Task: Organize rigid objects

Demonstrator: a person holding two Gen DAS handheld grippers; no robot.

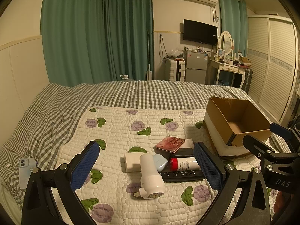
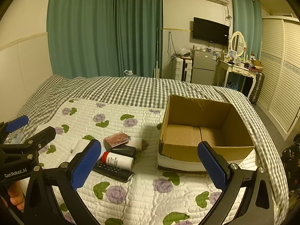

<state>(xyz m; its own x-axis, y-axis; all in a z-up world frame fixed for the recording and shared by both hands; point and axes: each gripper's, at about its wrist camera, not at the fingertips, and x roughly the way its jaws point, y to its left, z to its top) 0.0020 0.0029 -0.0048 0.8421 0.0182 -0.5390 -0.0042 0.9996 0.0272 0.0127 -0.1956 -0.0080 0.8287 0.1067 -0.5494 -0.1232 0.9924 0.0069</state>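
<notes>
A pile of rigid objects lies on the floral quilt [image 1: 116, 127]: a white lint shaver [image 1: 151, 178], a black remote [image 1: 182, 175], a white bottle with a red cap [image 1: 184, 164], a red patterned case [image 1: 170, 144], a white block [image 1: 131, 162], a pale blue object [image 1: 160, 162]. An empty cardboard box [image 2: 204, 129] stands to their right. My left gripper [image 1: 148, 168] is open above the pile. My right gripper [image 2: 150, 165] is open between the pile and the box. The bottle [image 2: 118, 160], remote [image 2: 113, 170] and case [image 2: 117, 138] also show in the right wrist view.
A phone [image 1: 27, 170] lies on the checked bedsheet at the left. Beyond the bed stand green curtains [image 1: 97, 33], a small fridge [image 1: 196, 67], a dressing table [image 1: 227, 67] and a louvred wardrobe [image 1: 271, 65].
</notes>
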